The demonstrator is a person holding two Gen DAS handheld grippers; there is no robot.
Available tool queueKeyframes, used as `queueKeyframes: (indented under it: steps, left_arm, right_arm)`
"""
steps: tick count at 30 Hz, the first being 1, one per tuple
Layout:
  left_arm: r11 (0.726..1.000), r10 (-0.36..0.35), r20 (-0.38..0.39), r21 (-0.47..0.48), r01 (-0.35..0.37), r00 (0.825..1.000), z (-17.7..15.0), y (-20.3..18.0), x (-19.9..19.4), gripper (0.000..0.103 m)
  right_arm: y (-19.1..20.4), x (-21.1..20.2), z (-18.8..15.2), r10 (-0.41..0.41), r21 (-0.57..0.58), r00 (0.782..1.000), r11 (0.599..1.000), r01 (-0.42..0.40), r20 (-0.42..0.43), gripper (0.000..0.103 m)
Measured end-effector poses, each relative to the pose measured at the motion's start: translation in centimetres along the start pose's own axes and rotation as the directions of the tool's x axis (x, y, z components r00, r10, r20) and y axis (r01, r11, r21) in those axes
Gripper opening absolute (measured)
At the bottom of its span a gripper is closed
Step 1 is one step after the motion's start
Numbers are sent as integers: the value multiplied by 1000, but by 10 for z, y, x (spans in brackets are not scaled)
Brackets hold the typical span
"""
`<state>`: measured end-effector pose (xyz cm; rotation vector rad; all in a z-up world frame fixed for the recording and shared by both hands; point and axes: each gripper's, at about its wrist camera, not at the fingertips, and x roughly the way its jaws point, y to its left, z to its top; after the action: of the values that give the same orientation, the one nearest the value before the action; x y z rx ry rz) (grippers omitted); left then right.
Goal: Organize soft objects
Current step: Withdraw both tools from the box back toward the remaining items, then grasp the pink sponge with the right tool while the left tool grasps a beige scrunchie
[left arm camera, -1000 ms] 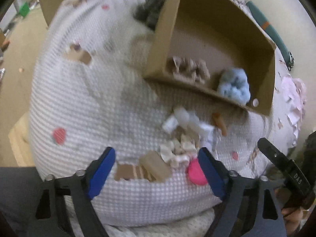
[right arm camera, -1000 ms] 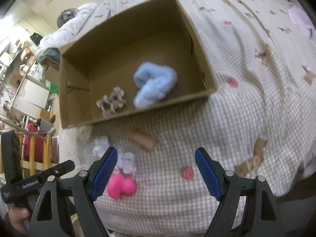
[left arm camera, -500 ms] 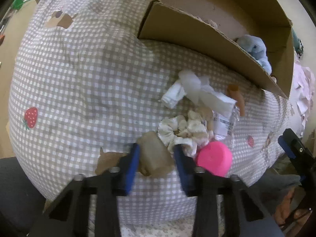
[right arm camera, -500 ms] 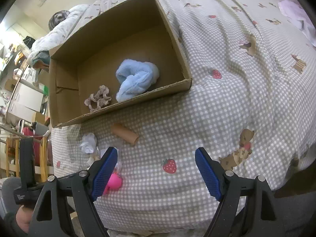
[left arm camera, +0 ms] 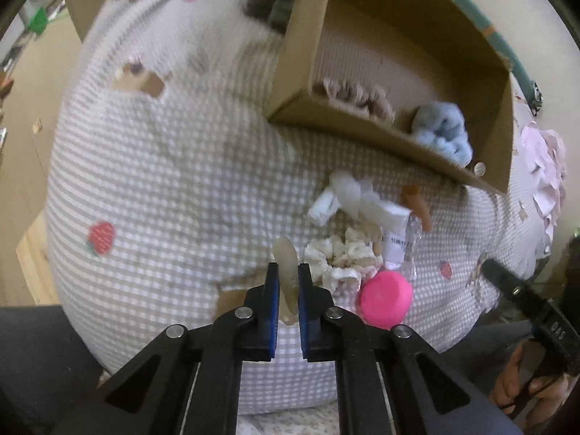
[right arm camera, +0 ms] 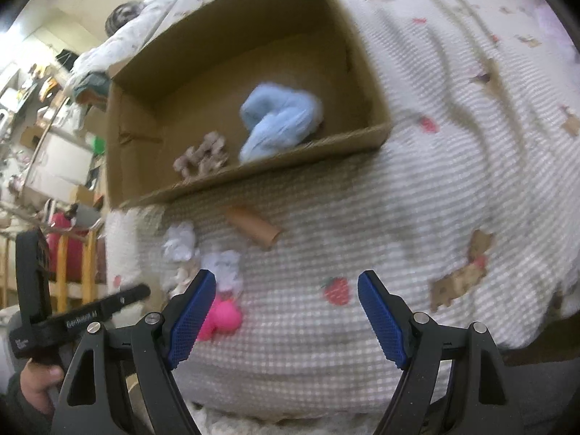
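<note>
Left gripper (left arm camera: 288,282) pinches the squashed beige sponge (left arm camera: 286,272) thinly, right gripper (right arm camera: 286,311) gapes empty; it could slip before the cardboard box (left arm camera: 366,134).

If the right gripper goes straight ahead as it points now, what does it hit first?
Probably the checked bedcover: the open right gripper frames bare cloth. Further along lie the cardboard tube and the box, though depth is unclear.
</note>
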<state>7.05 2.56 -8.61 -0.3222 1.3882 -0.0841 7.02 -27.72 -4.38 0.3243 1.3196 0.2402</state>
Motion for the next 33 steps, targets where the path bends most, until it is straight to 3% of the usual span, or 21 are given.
queueKeyframes:
  steps: [6,14,18,20,25,33]
  left_arm:
    - [998,35,87,46,-39,996,1,-1,-22,8]
    - [998,23,116,53,-29,993,7,-9,-25,8]
    - [998,11,126,61,-18,992,7,-11,-26,8]
    - [998,8,120,58,-15,993,7,-10,-23,8]
    - [998,10,120,56,-17,993,9,-10,-21,8]
    - [996,20,146,80,-32,989,9,-17,-24,8]
  right_arm:
    - [18,35,-9,126,17,979,992,-125,-159,86]
    - [54,69,-11,151,-12,954,987,-160,-260,85]
    - [76,82,-18,86,-119,955,985,-124,-283,72]
    - [79,87,-21,40,-158,956,984,-89,-289,55]
    - [78,82,-26,-15,-235,964,971,-49,-265,54]
    - [58,59,-25,28,-215,974,974,-77,-223,54]
